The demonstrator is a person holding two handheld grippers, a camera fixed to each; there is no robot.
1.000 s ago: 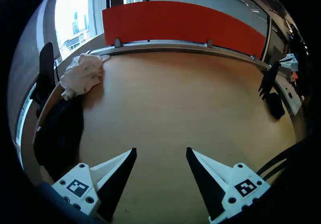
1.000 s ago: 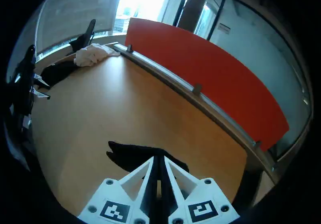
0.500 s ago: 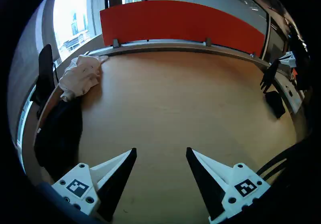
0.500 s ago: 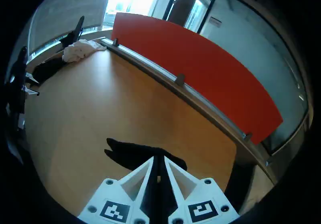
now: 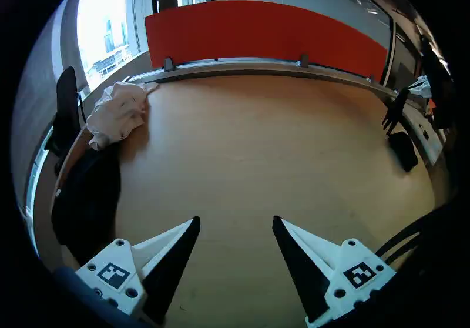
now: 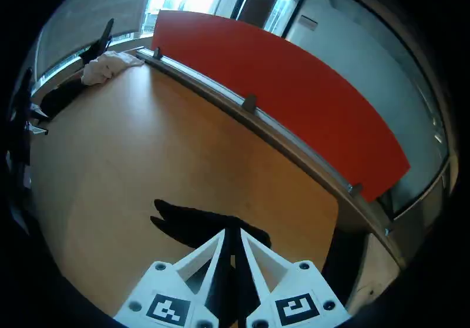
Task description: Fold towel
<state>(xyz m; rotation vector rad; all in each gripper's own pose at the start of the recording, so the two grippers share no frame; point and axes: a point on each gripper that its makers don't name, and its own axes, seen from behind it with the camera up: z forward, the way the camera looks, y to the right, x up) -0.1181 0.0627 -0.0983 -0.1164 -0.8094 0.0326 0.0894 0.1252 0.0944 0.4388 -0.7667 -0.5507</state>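
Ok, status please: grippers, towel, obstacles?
Left gripper open above light wooden table. Right gripper shut on limp black cloth. Crumpled cream towel lies far off at table corner. No obstacle seen.

The bench (image 5: 252, 146) is honey-brown wood. The divider panel (image 5: 258, 31) across the top of the frame is plain orange-red. The crumpled cloth (image 5: 117, 113) at upper left is cream-white. The left tongs (image 5: 235, 218) and right tongs (image 6: 233, 234) are white with black inner faces and black-and-white square markers. The towel (image 6: 194, 225) is black.
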